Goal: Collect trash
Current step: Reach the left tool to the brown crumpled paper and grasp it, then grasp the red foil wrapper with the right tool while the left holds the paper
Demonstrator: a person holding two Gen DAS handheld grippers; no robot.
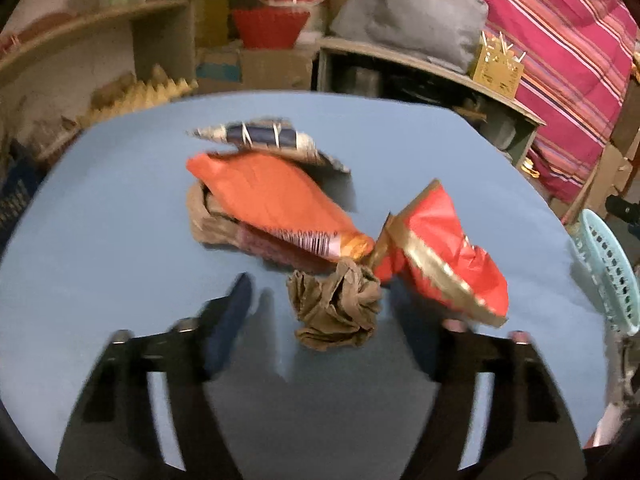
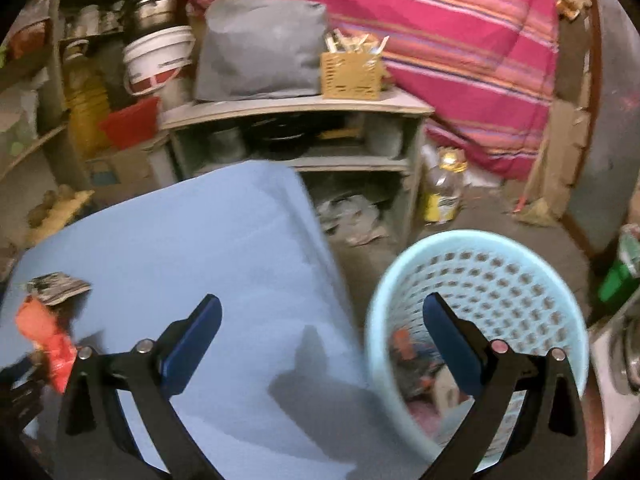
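Hanging over the blue table [image 1: 120, 240], the left tongs [image 1: 324, 292] stand partly open around a crumpled ball of brown paper [image 1: 334, 312]. There is a clear gap between the left pad [image 1: 230, 320] and the ball, so nothing is gripped. The tip of the other finger is hidden behind a red wrapper with a gold edge [image 1: 448, 240]; whether it touches the ball or the wrapper I cannot tell.

Only the left wrist view shows the whole pile. Just beyond the ball lies a long orange wrapper [image 1: 268, 200], its twisted end beside the red one. It rests on a crumpled brown bag [image 1: 204, 220]. A torn piece of printed paper [image 1: 260, 136] lies behind them. All of this sits near the middle of the table, and this view catches the pale blue basket [image 1: 604, 272] only as a sliver at its right edge.

The right wrist view shows that basket in full, standing on the floor close beside the table's edge. Some trash [image 2: 416, 364] already lies in its bottom, too blurred to name. The right tongs [image 2: 322, 304] are spread wide and hold nothing, one finger over the table and the other over the basket's mouth. Here the pile shows only at the far left, as a bit of orange and printed paper.
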